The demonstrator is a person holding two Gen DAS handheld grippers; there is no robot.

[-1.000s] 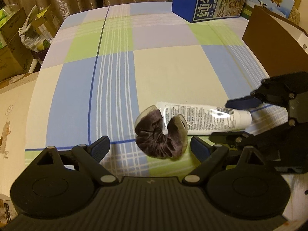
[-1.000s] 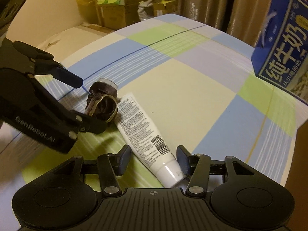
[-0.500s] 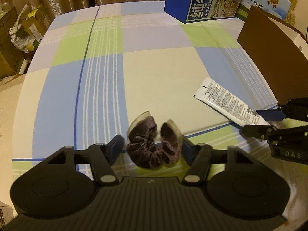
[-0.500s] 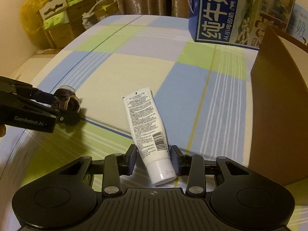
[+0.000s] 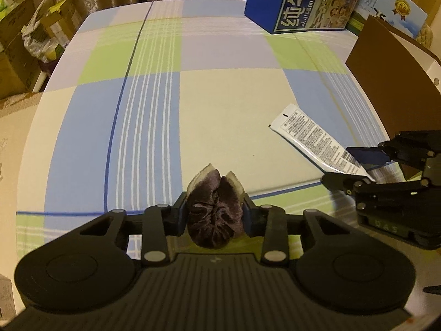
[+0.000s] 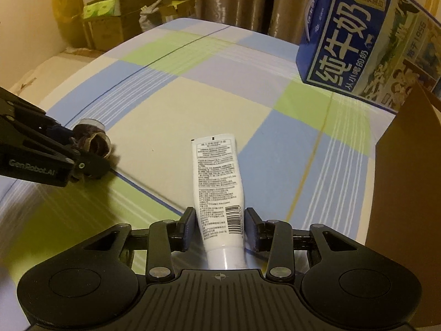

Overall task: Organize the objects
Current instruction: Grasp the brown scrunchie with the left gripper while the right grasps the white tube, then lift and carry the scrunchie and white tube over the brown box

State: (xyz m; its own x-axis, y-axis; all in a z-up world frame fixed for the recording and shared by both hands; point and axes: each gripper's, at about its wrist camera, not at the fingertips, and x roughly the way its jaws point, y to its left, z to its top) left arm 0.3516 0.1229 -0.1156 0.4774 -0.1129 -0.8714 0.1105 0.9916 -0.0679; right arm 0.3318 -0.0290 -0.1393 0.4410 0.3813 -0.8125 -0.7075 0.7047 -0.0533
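A dark brown velvet scrunchie [image 5: 215, 209] is squeezed between the fingers of my left gripper [image 5: 215, 216], just above the checked cloth. In the right wrist view that scrunchie [image 6: 92, 140] shows at the left, held by the left gripper [image 6: 82, 151]. A white tube [image 6: 219, 190] with printed text and a barcode lies along my right gripper [image 6: 219, 229], which is shut on its cap end. The left wrist view shows the tube [image 5: 311, 138] at the right, gripped by the right gripper [image 5: 350, 165].
A blue milk carton box [image 5: 300, 2] stands at the far side of the cloth-covered surface [image 5: 220, 96]. A brown cardboard box flap [image 5: 394, 77] rises at the right. Cardboard boxes and bags [image 5: 24, 44] are stacked off the left edge.
Both grippers closed: the left onto the scrunchie, the right onto the tube. The tube swung away from the scrunchie toward the right, and the two grippers moved apart.
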